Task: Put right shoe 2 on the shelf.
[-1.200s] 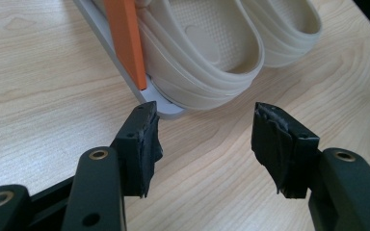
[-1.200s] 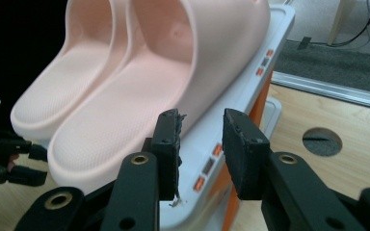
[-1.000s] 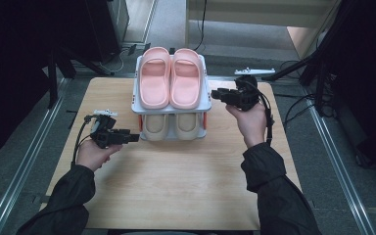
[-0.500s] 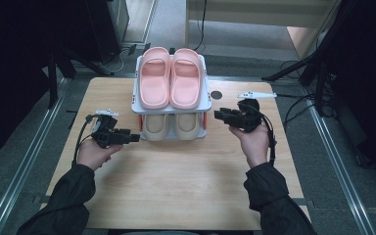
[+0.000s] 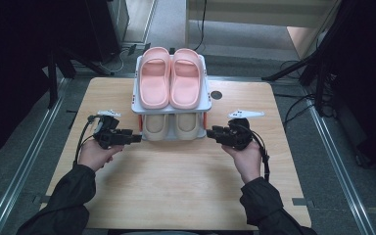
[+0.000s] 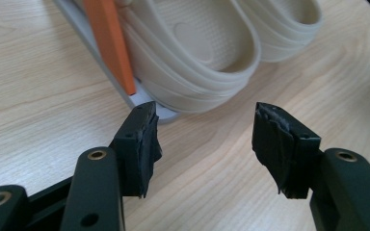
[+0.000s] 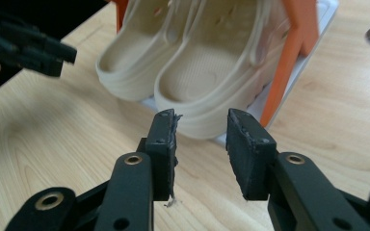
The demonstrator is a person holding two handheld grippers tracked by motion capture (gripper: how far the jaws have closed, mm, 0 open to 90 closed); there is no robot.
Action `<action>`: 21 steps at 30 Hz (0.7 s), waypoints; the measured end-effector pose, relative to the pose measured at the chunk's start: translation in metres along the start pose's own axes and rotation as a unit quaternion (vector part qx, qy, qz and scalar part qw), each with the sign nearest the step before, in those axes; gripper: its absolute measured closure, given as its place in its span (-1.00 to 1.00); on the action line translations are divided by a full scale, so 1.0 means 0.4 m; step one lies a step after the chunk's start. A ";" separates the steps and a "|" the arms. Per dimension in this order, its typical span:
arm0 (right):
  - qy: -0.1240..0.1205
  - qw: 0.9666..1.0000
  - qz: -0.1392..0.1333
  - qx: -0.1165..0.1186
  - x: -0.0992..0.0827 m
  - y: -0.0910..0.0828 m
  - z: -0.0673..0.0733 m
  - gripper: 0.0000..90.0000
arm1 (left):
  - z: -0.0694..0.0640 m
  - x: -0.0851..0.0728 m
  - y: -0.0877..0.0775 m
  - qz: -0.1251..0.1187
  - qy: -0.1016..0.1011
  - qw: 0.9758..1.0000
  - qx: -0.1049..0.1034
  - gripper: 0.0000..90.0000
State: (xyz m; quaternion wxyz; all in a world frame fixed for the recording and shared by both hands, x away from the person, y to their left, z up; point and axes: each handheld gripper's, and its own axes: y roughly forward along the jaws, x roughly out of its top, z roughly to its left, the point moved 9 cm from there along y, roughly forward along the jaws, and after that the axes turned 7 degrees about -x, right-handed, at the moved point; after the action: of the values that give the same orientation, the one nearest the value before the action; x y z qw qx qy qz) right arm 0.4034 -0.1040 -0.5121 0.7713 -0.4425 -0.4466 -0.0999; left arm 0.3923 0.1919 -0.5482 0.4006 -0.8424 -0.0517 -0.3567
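Note:
A white two-tier shoe rack [image 5: 208, 102] with orange posts stands at the back middle of the wooden table [image 5: 176, 181]. A pink pair of slippers [image 5: 170, 78] lies on its top shelf, and a beige pair [image 5: 174, 126] on the lower one. My left gripper [image 5: 138, 138] points at the rack's left front corner, open and empty [image 6: 204, 139], with a beige slipper [image 6: 197, 53] just ahead. My right gripper [image 5: 209, 133] points at the right front corner. Its jaws have just been opening, with nothing between them [image 7: 202, 144]. The beige heels [image 7: 207, 72] lie close in front.
A round hole [image 5: 216, 95] is set in the table right of the rack. Bare wood stretches in front of the rack, between the forearms. Dark stands and cables surround the table, with metal rails [image 5: 27, 161] along both sides. My left gripper also shows far off [image 7: 33, 48].
The right hand has come down from beside the rack's top shelf to the lower shelf, nearer the table. Its jaws stand a little wider. The left hand has kept still.

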 end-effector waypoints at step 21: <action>-0.025 0.999 0.030 0.037 -0.048 0.086 0.045 0.25 | -0.028 -0.030 0.006 0.015 0.025 1.000 -0.006 -0.15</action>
State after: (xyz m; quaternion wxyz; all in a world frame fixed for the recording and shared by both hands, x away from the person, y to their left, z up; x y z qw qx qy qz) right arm 0.4003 -0.0745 -0.5438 0.7785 -0.4290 -0.4555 -0.0485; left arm 0.3780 0.1849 -0.5528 0.4020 -0.8365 -0.0269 -0.3715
